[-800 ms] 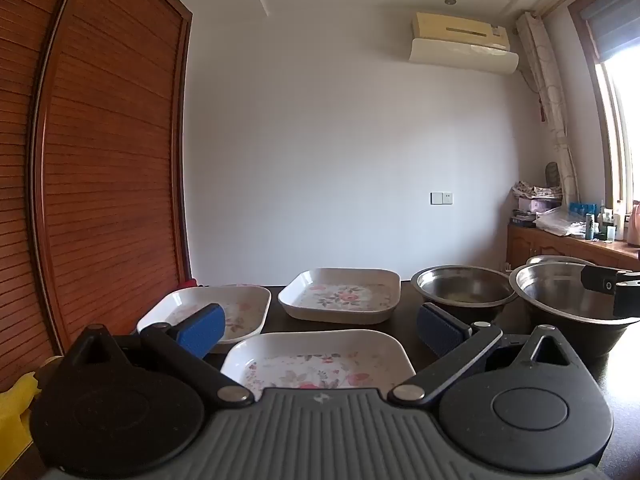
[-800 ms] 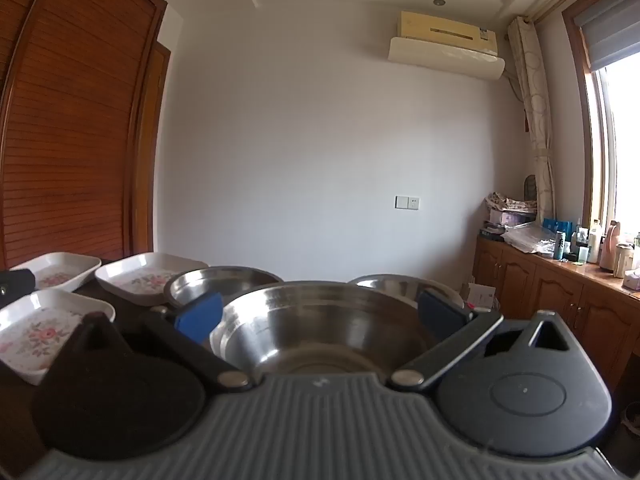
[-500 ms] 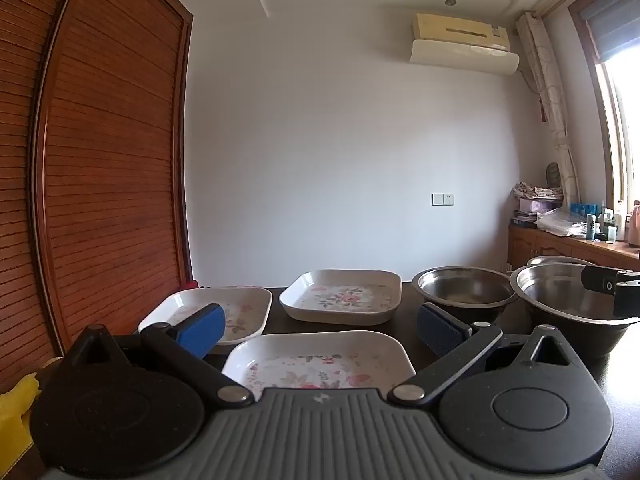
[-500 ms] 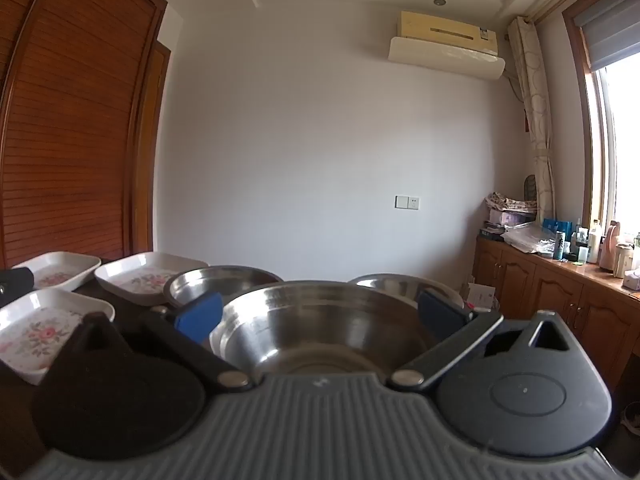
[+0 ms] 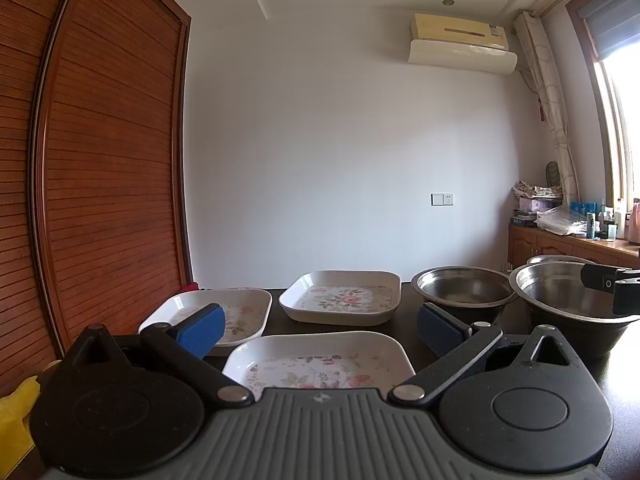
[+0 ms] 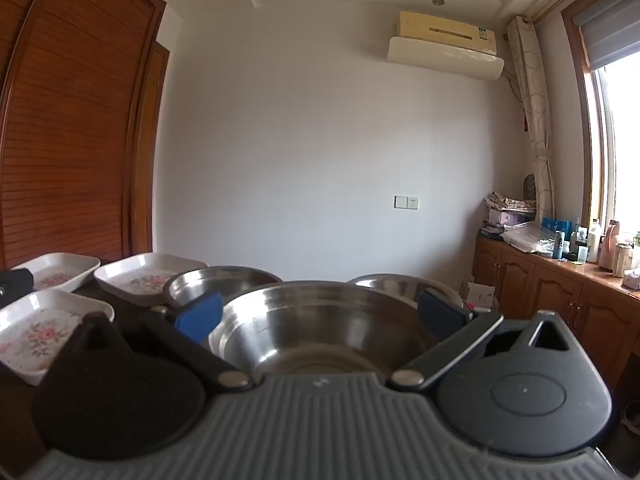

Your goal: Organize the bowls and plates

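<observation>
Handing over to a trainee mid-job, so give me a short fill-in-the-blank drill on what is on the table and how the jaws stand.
1. The number of white floral dishes on the dark table is ____.
2. The right gripper faces the nearest steel bowl, and its jaws are ____.
3. The left gripper hangs over the nearest floral dish, whose outline is ____, not round.
4. The material of the bowls is ____.

Missing words: three; open; rectangular; metal

A slatted wooden door (image 5: pixel 108 184) stands at nine o'clock. An air conditioner (image 5: pixel 460 44) hangs at one o'clock, a wall switch (image 5: pixel 442 199) below it. A cluttered wooden cabinet (image 6: pixel 560 280) and curtain (image 6: pixel 534 120) sit at three o'clock.
</observation>
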A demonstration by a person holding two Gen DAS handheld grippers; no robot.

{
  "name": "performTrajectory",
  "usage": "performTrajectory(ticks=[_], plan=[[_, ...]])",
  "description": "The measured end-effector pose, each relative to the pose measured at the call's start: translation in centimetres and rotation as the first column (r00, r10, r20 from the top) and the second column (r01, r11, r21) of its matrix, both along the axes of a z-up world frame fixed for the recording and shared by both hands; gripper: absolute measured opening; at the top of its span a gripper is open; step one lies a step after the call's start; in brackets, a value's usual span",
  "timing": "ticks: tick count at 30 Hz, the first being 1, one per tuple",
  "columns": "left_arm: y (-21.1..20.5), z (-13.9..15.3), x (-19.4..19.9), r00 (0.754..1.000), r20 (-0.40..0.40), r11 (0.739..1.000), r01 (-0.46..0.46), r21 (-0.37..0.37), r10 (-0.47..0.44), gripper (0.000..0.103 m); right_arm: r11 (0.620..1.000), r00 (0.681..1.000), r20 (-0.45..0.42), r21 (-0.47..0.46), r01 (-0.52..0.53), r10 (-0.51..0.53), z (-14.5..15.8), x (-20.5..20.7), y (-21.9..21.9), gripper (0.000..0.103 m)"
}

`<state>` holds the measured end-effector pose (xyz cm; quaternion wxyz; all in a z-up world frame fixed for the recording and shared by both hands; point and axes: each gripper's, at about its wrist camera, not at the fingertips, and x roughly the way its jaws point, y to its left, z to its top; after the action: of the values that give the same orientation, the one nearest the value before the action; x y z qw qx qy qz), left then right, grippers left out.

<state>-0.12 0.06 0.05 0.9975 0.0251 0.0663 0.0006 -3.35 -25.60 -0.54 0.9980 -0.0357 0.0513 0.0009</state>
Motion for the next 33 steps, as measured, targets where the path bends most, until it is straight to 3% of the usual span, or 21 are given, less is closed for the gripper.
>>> performTrajectory(ticks=[33], plan=[[0.08, 0.08, -0.1, 1.0, 0.003, 1.0, 0.003, 0.004, -0.003, 0.103, 1.0, 1.0, 0.005, -0.006, 0.001, -0.001, 0.06, -0.38, 0.02, 0.103]])
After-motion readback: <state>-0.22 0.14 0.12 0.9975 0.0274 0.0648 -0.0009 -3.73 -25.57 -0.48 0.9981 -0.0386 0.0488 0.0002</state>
